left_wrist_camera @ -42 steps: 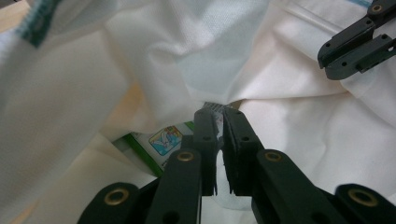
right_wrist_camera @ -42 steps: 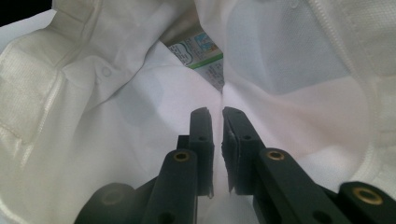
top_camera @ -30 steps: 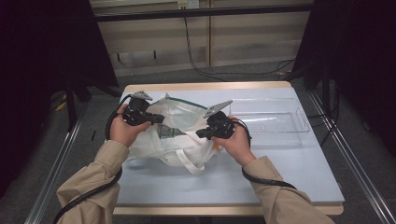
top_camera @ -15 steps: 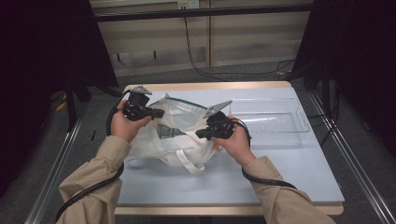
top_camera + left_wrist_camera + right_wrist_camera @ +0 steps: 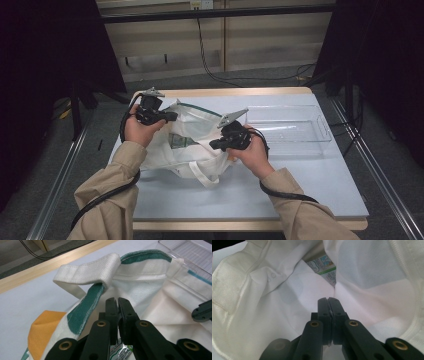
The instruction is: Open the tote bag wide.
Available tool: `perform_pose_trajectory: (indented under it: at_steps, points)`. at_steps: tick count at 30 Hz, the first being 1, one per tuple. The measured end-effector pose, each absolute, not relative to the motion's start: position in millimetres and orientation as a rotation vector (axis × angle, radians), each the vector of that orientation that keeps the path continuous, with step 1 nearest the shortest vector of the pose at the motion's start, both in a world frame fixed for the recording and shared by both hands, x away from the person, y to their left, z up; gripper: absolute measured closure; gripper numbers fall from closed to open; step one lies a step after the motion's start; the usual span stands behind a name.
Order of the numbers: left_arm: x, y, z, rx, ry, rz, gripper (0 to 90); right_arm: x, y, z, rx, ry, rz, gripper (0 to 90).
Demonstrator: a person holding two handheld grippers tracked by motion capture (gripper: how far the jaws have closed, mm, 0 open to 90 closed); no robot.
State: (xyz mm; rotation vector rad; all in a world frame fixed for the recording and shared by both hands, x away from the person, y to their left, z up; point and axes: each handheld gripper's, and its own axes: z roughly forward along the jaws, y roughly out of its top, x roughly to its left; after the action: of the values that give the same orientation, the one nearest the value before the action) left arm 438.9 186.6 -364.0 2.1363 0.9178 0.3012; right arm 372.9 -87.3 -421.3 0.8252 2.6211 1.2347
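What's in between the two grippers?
In the high view, the open mouth of the white bag spans the left gripper and right gripper; a printed packet lies inside.

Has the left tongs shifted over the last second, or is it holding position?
No. The left tongs sits at the same spot near the table's wooden far edge, shut on the white cloth bag.

I noted the left gripper (image 5: pixel 169 116) and right gripper (image 5: pixel 214 145) raised, facing inward, jaws apparently closed together.
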Motion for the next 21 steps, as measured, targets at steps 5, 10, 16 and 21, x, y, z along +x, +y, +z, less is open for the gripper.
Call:
perform_pose_trajectory:
  at_steps: [5, 10, 16, 21]
  points:
    - [442, 186, -367, 2.142, 0.934, 0.311, 87.5, 373, -87, -422, 0.813, 2.624, 1.236, 88.7]
    - [446, 185, -369, 2.159, 0.927, 0.307, 88.7, 371, -86, -422, 0.81, 2.634, 1.23, 88.7]
    - [452, 181, -376, 2.151, 0.954, 0.293, 90.0, 369, -85, -426, 0.802, 2.65, 1.22, 88.7]
    - [458, 178, -382, 2.155, 0.955, 0.287, 90.0, 369, -85, -430, 0.796, 2.658, 1.218, 88.8]
